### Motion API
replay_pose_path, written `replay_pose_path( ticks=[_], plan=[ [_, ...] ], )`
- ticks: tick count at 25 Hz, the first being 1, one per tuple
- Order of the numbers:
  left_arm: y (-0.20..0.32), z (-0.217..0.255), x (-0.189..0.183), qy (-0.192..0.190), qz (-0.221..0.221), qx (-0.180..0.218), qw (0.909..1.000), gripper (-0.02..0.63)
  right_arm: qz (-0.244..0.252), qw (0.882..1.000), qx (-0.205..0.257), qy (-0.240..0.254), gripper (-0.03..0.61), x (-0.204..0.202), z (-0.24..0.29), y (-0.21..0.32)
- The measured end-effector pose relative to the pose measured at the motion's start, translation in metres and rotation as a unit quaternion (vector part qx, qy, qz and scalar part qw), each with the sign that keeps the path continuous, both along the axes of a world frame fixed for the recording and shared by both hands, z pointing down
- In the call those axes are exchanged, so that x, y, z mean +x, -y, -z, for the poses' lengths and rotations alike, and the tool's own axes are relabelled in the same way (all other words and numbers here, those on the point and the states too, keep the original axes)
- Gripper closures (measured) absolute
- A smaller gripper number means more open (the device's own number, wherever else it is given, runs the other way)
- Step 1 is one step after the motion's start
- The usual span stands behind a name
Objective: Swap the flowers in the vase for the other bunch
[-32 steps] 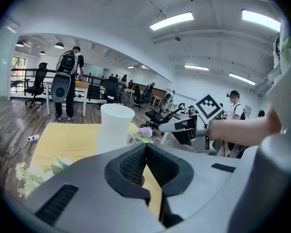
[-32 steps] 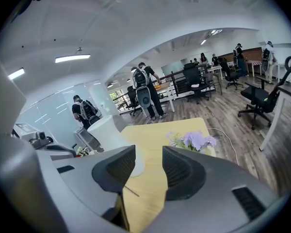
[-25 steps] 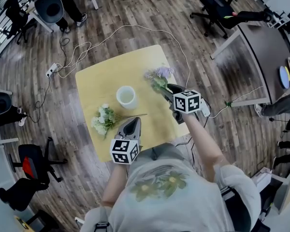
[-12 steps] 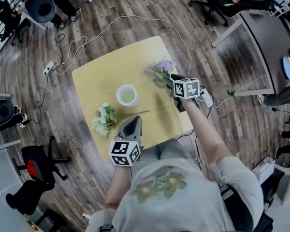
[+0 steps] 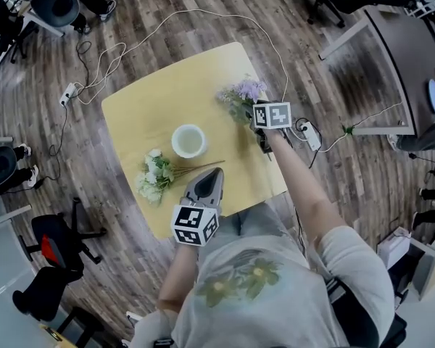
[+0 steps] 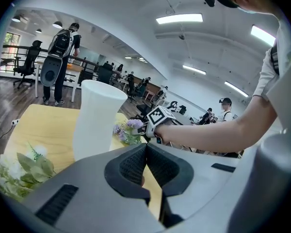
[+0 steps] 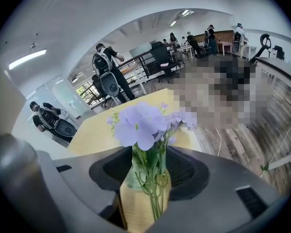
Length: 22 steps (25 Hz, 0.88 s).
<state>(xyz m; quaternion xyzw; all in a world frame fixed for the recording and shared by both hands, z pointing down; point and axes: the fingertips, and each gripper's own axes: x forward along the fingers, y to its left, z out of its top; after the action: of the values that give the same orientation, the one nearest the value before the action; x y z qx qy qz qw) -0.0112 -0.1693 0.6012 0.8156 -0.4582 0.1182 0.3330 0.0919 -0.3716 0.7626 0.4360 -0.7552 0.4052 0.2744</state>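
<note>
Purple flowers at bench edge, stems loose between just-opening jaws of right gripper; left gripper clenched empty, near white flowers

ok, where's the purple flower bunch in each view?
Head view: purple flower bunch at the right edge of the yellow table.
Left gripper view: the bunch mid-frame, right of the white vase.
Right gripper view: the bunch dead centre, close up.
Shared landmark: the yellow table.

Surface: pale wood, smooth, matt. Vase: white, smooth, matt. Floor: grey-brown wood planks, grained. Left gripper: fingers dark, ribbed, rubbery; shell grey matt plastic.
</note>
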Motion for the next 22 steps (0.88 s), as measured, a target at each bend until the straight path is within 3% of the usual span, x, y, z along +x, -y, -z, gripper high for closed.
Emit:
replay_pose_path(
  ticks=[9,22],
  plan=[
    [0.021,-0.002,0.04,-0.008,-0.035,0.003,0.9994,0.595,0.003,0.999,-0.013,-0.034,0.379,-0.005,-0.032,0.003],
    [0.041,-0.016,0.074,0.006,-0.066,-0.002,0.9978,0.595,0.041,0.998,-0.026,-0.037,0.5,-0.01,-0.038,0.005]
  ],
)
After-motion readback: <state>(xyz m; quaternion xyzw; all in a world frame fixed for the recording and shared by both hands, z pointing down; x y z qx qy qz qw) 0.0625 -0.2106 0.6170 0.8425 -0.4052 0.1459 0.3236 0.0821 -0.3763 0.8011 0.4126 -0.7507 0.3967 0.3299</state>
